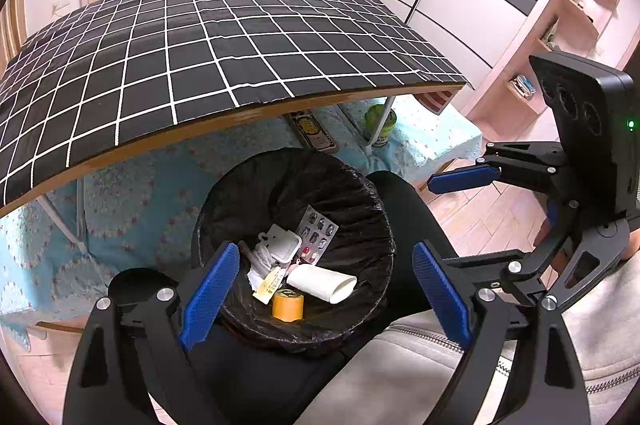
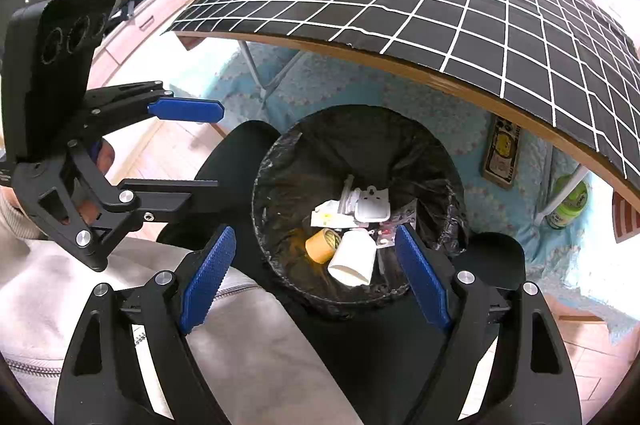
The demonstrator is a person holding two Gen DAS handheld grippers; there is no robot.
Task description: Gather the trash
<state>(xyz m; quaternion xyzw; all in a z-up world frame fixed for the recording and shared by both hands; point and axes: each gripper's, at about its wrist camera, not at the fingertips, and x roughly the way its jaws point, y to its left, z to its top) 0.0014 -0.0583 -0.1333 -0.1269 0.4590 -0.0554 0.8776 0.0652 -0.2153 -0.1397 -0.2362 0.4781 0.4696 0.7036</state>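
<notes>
Both claws hang spread apart and empty above the bin (image 1: 360, 197), the left gripper (image 1: 324, 289) and right gripper (image 2: 316, 277) framing the trash in its bottom. A white paper cup (image 1: 320, 281) lies on its side beside a yellow tape roll (image 1: 287, 305), its open mouth toward the person's black-clad leg (image 1: 404, 209).

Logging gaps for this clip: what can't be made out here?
- Bottom of black-lined round trash bin: both views, hidden under white paper cup, yellow tape roll and wrappers.
- Green jar: right view, partly behind table leg; label too small.
- Checked tabletop: edges cut off.
</notes>
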